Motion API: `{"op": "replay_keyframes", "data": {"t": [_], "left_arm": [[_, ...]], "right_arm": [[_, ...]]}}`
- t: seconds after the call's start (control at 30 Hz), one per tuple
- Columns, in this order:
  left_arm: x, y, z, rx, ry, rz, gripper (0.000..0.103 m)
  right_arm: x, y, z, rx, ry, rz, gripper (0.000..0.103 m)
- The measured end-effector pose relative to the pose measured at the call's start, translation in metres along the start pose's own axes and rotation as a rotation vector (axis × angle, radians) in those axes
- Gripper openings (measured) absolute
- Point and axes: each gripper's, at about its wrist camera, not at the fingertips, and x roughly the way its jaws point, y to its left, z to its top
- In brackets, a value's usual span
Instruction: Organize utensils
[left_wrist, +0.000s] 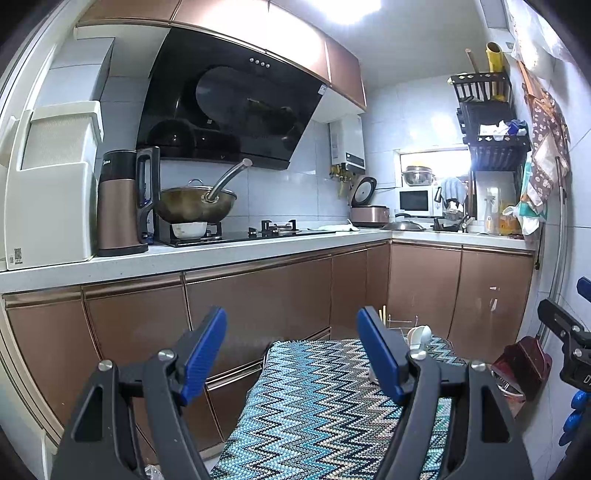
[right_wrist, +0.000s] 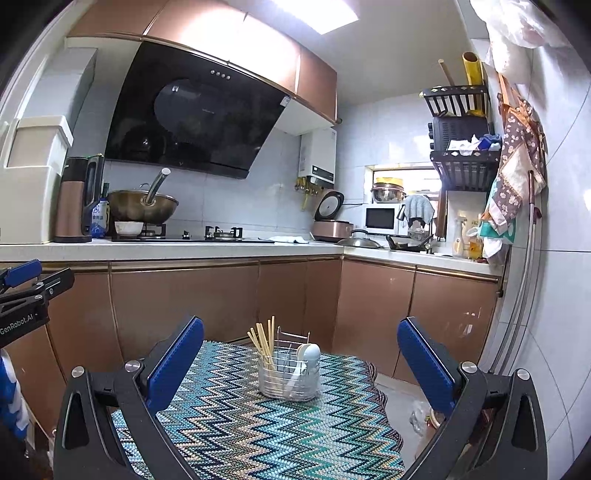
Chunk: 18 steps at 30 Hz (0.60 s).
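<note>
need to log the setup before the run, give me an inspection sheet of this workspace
surface: table under a zigzag-patterned cloth, bare apart from the holder
job's things: wire utensil holder upright on the cloth, holding chopsticks and white spoons
clutter: nothing seen on the cloth
grippers: left gripper open, empty; right gripper open, empty, holder beyond its fingers
cables: nothing seen
surroundings: kitchen counter with wok, kettle, rice cooker, microwave

Chopsticks (right_wrist: 263, 338) in caddy (right_wrist: 288, 380); on cloth (right_wrist: 258, 435)
</note>
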Motion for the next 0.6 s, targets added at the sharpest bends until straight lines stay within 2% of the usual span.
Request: {"op": "replay_keyframes", "data": {"t": [0.6], "left_arm": [[0.0017,-0.0022,-0.0054,0.016,0.006,-0.002,0.072]], "right_arm": [[0.0027,0.0035,-0.0038,-0.007,0.011,0.004,0.103]]}}
